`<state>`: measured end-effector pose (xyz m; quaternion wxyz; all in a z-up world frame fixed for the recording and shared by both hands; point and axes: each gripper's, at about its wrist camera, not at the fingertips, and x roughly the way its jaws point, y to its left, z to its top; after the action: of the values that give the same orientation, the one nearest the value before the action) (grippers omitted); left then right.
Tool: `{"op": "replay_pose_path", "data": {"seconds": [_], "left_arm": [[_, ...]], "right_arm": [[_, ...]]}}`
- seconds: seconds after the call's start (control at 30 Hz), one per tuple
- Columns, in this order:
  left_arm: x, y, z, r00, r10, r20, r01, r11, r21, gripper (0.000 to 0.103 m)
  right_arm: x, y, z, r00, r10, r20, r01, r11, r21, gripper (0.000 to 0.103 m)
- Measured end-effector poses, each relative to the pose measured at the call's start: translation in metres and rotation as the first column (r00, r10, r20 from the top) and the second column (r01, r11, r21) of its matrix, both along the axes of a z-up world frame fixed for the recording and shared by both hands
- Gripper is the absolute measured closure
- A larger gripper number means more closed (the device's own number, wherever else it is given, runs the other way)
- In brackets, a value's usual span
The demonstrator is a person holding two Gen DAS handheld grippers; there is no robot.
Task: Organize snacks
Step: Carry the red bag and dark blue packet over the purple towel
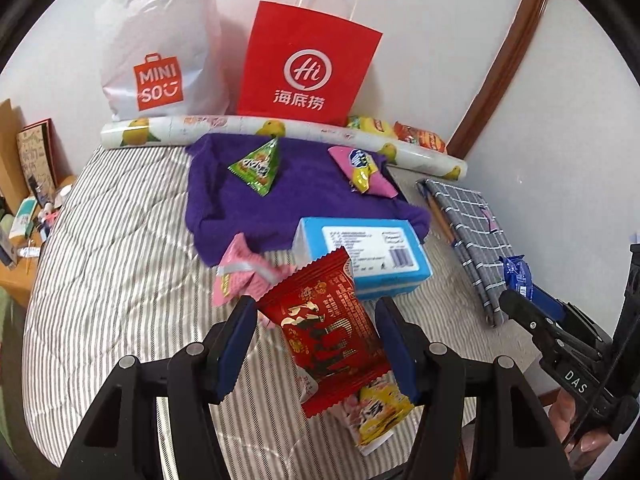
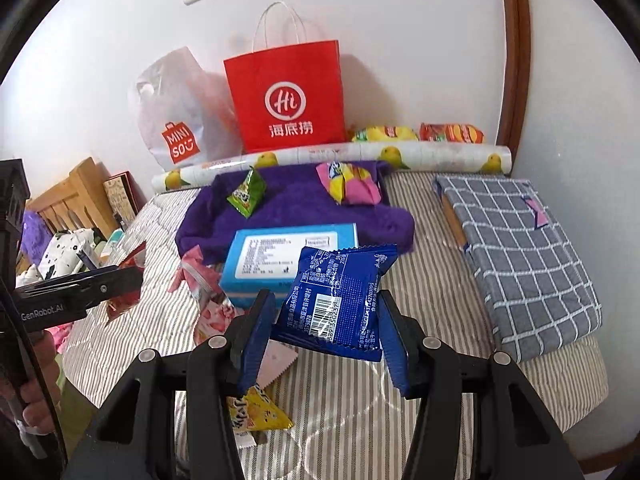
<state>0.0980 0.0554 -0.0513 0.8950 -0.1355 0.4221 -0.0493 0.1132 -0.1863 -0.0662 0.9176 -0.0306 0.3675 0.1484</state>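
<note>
The bed (image 1: 100,240), under a grey-striped quilt, is lying beneath both sets of jaws. Far ahead of the jaws, a red paper bag (image 1: 308,64) and a white plastic bag (image 1: 160,44) are leaning against the wall, with a fruit-printed roll (image 1: 224,126) lying across in front of them. Nearer, a purple cloth (image 1: 292,200) is spreading over the quilt, carrying a green triangular packet (image 1: 258,168) and a pink and yellow packet (image 1: 362,170). A grey checked cloth (image 2: 516,256) is lying ahead and to the right of the right jaws. Just beyond both pairs of jaws a light blue box (image 1: 360,252) is sitting at the near edge of the purple cloth, with a pink packet (image 1: 244,276) beside it on the left.

The left gripper (image 1: 316,344) is clamping a red snack packet (image 1: 324,336) between its jaws, the packet hanging clear of the quilt. Below those jaws a yellow packet (image 1: 380,412) is lying on the bed.

The right gripper (image 2: 328,332) is pinching a dark blue snack packet (image 2: 340,296) between its jaws, barcode side up, also lifted off the bed
</note>
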Motion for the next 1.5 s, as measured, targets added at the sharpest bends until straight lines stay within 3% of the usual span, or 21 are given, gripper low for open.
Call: {"op": "replay_pose_path", "data": {"seconds": [0.57, 1.5], "left_arm": [[0.058, 0.004, 0.011, 0.999, -0.039, 0.006, 0.039, 0.999, -0.017, 0.044], [0.158, 0.035, -0.018, 0.999, -0.025, -0.043, 0.025, 1.0, -0.002, 0.044]], "right_arm": [[0.045, 0.018, 0.019, 1.0, 0.004, 0.019, -0.004, 1.0, -0.008, 0.052], [0.155, 0.045, -0.007, 1.0, -0.002, -0.027, 0.001, 1.0, -0.012, 0.052]]}}
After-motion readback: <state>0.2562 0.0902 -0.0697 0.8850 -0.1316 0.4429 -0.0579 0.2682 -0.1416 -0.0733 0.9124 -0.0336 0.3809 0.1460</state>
